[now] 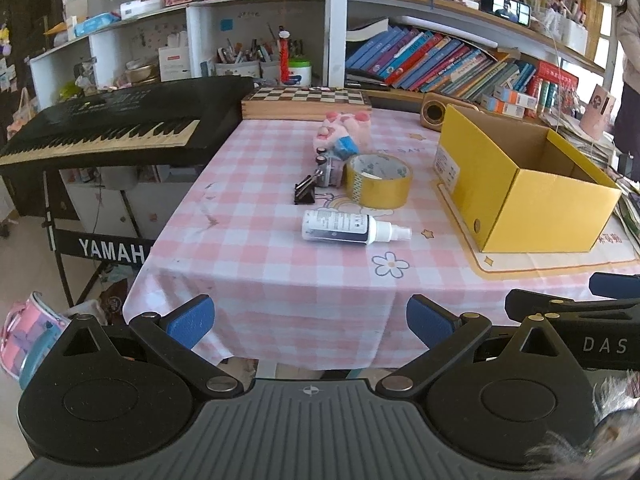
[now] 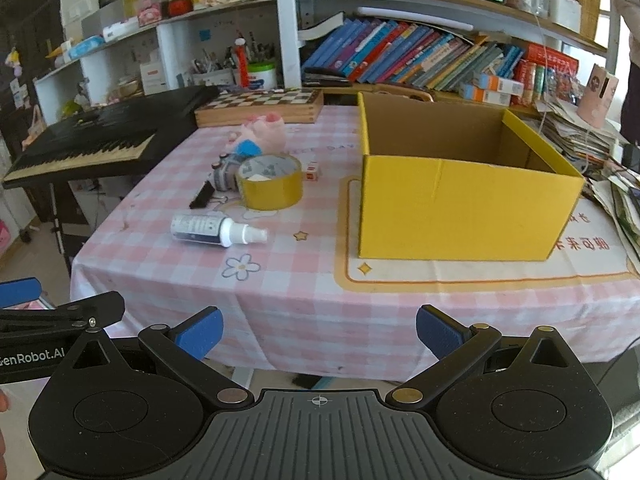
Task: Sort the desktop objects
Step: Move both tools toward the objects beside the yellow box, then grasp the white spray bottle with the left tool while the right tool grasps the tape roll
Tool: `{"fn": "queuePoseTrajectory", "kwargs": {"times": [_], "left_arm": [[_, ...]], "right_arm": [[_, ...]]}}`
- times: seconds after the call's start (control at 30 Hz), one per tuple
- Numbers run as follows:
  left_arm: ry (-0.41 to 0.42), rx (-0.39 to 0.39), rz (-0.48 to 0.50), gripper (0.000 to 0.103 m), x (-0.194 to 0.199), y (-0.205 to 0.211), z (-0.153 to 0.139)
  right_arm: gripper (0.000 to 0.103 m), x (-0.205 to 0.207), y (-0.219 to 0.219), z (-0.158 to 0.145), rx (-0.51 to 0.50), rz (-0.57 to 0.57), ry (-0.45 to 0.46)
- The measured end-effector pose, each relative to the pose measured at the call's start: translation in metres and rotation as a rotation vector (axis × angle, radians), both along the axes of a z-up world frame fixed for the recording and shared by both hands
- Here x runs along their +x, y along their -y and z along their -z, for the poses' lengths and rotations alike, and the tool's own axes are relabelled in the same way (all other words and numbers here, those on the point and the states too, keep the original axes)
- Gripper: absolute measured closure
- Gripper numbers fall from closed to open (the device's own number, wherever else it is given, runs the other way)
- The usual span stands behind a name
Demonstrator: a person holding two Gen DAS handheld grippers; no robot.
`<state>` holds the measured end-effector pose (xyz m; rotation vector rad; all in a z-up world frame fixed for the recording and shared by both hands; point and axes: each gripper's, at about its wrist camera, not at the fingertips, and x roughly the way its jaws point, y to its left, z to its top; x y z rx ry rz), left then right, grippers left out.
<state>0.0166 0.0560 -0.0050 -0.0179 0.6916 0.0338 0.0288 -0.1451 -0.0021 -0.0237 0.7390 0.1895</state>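
— Grippers? 
— Left gripper [image 1: 310, 322] and right gripper [image 2: 319, 330] hang spread wide, holding nothing, short of the table's [image 1: 248, 280] near edge.
— The objects? 
— Spray bottle [image 1: 352, 229], tape roll [image 1: 378, 180], binder clip [image 1: 306, 193] lie well ahead, left of the yellow box [image 2: 460, 204]. The plush toy [image 1: 344, 130] is partly hidden.

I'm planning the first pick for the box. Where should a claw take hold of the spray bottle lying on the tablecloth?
Probably grip the spray bottle across its wide labelled body, coming down from above. It lies on its side with the thin nozzle pointing toward the yellow box, so fingers fit in front and behind.
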Motion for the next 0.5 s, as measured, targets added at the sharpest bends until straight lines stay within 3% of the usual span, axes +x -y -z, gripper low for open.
{"fn": "queuePoseTrajectory", "kwargs": {"times": [0.27,0.5], "left_arm": [[0.012,0.028,-0.013,0.000,0.002,-0.006,0.001],[-0.002,0.024,0.003,0.000,0.015,-0.010,0.006]], "right_arm": [[0.000,0.005,-0.011,-0.009,0.008,-0.061,0.087],[0.000,0.022,-0.018,-0.011,0.016,-0.097,0.109]]}}
